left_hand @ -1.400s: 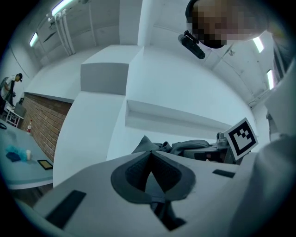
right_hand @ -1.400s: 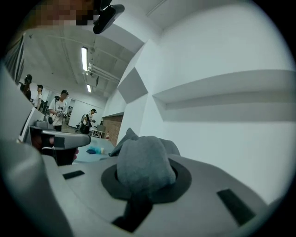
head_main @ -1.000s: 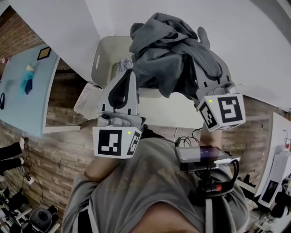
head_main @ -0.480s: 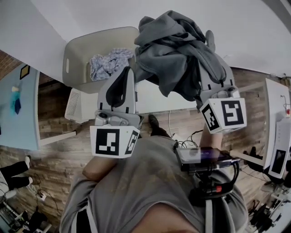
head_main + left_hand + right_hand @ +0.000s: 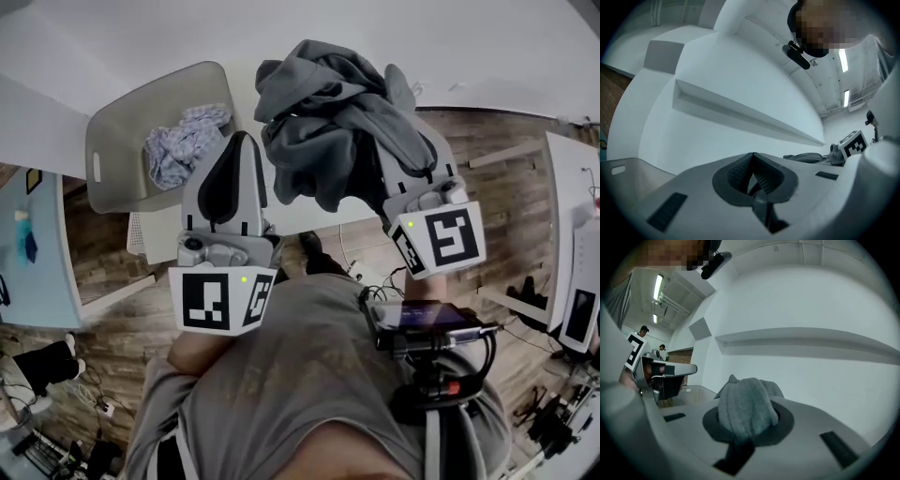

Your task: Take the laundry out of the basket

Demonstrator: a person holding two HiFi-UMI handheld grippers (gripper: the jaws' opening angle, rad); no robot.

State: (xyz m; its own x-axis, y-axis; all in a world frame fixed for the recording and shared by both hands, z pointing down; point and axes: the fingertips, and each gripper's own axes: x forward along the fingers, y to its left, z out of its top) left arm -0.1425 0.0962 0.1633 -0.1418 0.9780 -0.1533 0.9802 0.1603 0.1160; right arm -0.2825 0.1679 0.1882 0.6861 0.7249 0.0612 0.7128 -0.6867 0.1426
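White bench crosses the head view, with wood-plank floor below it. One basket sits at the bench's left end, with one pale crumpled cloth inside. One grey garment hangs clear of the basket, over the bench, bunched on the right gripper. Just beside the garment is the left gripper.

Left gripper view: white wall, one ledge. Jaws of the left gripper are pressed together with nothing between them. The grey garment lies off to the right.

Right gripper view: same white wall, one ledge. Jaws of the right gripper are nearly together, pinching a thick fold of the grey garment.
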